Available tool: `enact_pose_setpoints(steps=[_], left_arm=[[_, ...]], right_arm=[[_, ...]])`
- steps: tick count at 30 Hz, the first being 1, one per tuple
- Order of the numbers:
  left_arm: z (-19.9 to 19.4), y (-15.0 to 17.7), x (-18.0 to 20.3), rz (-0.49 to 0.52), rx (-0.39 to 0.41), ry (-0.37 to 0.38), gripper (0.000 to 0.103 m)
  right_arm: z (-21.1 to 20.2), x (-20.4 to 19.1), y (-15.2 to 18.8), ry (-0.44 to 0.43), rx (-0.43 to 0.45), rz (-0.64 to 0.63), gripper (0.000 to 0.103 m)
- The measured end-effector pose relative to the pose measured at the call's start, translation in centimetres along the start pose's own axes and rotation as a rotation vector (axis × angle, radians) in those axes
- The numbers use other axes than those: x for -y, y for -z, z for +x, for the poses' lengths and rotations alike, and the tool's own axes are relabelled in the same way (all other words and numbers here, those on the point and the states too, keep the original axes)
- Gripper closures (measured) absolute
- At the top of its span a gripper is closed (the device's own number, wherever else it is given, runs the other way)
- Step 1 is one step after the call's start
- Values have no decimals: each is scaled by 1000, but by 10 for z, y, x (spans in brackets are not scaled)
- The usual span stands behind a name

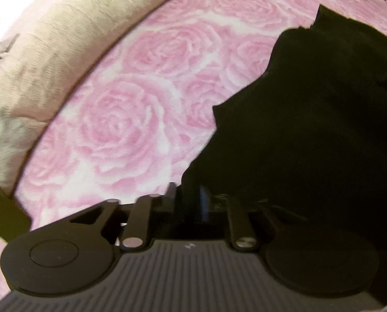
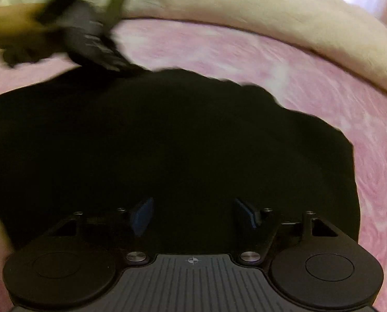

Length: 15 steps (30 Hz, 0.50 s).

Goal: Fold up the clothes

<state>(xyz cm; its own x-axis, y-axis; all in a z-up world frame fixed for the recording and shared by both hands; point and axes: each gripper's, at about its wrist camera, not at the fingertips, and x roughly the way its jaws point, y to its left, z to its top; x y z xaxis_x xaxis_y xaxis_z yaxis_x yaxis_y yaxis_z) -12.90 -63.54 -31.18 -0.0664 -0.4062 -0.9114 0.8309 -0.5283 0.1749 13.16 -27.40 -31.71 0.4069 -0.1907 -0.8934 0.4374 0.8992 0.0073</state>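
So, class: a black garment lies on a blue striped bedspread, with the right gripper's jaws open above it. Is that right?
Not quite. The bedspread is pink with a rose pattern, as the left wrist view shows. The black garment and the open right gripper are as stated.

Right gripper (image 2: 193, 214) points steeply downward, its blue-padded fingers (image 2: 141, 215) spread wide apart. Left gripper (image 1: 193, 202) also tilts down, its jaws only narrowly parted.

Right tongs (image 2: 193, 215) spread apart over black garment (image 2: 167, 143) on pink bedspread (image 2: 323, 83); blurred, possibly left tongs (image 2: 89, 36) beyond.
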Motion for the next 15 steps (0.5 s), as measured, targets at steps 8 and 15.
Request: enact_pose_setpoints(steps=[8, 15], left_arm=[[-126, 57, 31, 82, 141, -12, 51], [-183, 146, 140, 338, 206, 28, 27]], right_arm=[[-31, 29, -13, 65, 28, 49, 33], [-109, -18, 44, 77, 78, -181, 32]])
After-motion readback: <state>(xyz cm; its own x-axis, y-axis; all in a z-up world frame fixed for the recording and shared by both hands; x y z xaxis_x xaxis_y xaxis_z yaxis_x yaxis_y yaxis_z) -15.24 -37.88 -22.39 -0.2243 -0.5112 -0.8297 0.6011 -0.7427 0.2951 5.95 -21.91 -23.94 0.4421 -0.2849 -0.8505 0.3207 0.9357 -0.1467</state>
